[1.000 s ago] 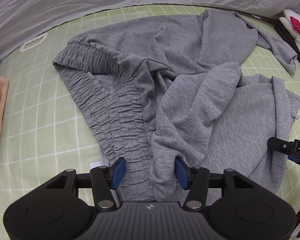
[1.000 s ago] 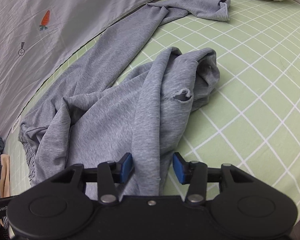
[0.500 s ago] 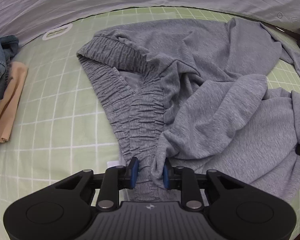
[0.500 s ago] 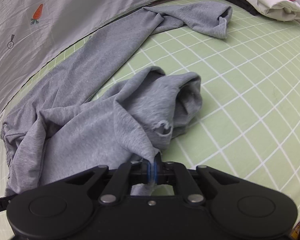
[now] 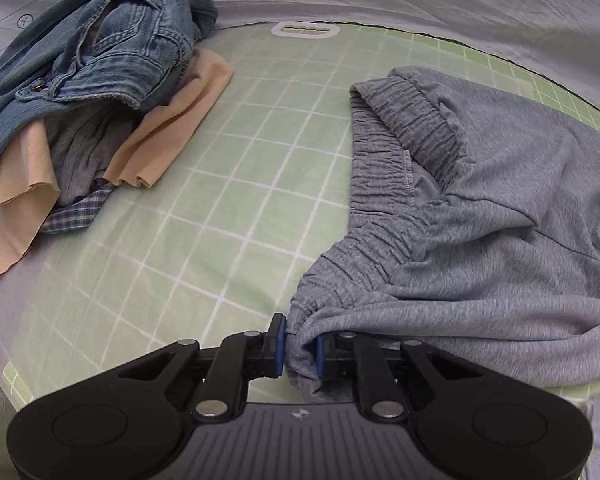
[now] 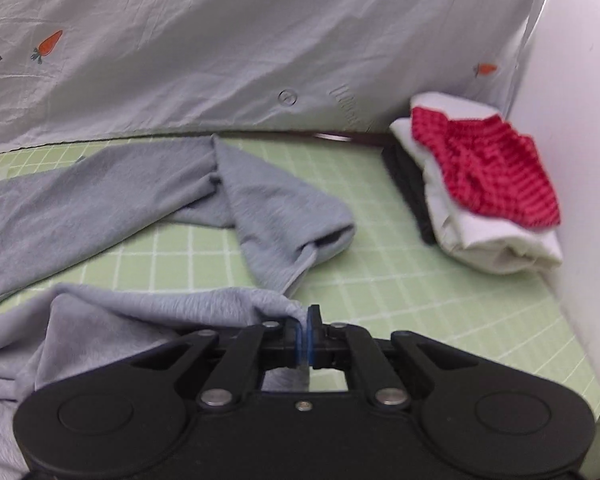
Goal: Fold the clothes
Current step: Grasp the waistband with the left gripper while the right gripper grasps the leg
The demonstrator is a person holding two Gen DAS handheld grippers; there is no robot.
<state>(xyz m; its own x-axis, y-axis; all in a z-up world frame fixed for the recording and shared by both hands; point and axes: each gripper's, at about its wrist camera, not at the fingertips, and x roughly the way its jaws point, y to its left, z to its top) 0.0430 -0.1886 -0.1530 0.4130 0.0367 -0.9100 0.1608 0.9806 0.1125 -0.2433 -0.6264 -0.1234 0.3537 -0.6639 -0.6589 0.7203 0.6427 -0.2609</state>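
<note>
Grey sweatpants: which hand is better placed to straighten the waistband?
Left, probably. The left gripper pinches the grey sweatpants at the gathered waistband; the right gripper holds plain fabric near the leg end.

A green gridded mat (image 5: 236, 216) covers the bed. Behind it hangs a pale sheet (image 6: 240, 48) printed with small carrots (image 6: 49, 45).

Each camera sits just behind its own black tongs and looks forward and down along them, close over the pale green white-gridded mat (image 5: 236, 184). The left view faces the mat's end with the heap of blue denim and beige cloth (image 5: 100, 92). The right view faces the opposite end, toward the folded white and red stack (image 6: 484, 184). Both share the grey knit sweatpants (image 5: 500, 216) and the mat.
</note>
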